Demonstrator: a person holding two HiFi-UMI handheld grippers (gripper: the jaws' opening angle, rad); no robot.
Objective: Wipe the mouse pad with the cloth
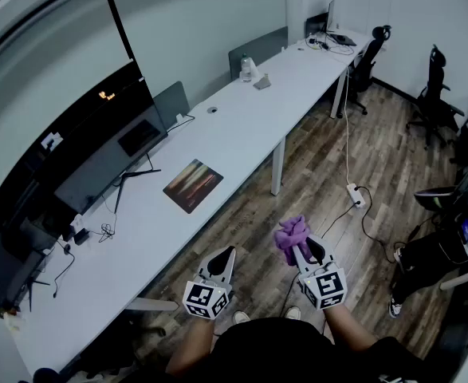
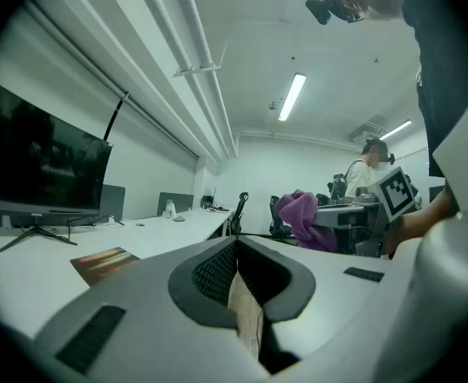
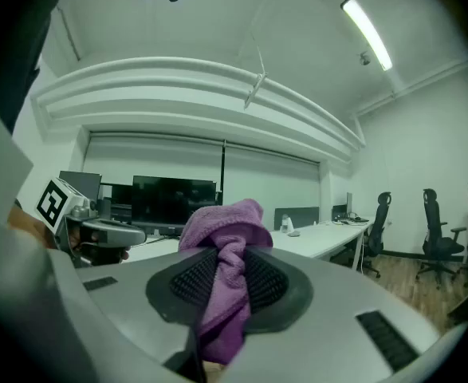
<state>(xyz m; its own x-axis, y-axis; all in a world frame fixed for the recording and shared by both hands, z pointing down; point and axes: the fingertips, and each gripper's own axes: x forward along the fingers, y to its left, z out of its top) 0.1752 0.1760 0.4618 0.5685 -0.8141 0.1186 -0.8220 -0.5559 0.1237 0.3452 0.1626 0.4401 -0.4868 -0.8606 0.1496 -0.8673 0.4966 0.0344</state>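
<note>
Right gripper [image 1: 307, 254] clamps my bunched cloth [image 1: 291, 231]; left gripper [image 1: 226, 254] closed, empty. Mouse pad [image 1: 193, 184] lies on the bench [image 1: 241, 114], well apart. Risk: cloth, apparently pinched by 1 fold, drags loose while wiping.

Ceiling light strips [image 2: 292, 96] shining above desk [image 1: 241, 118], lighting room evenly; fisheye bending desk edges; corners darkening; left gripper [image 2: 235, 244] blurring near lens.

No legible text or markings
</note>
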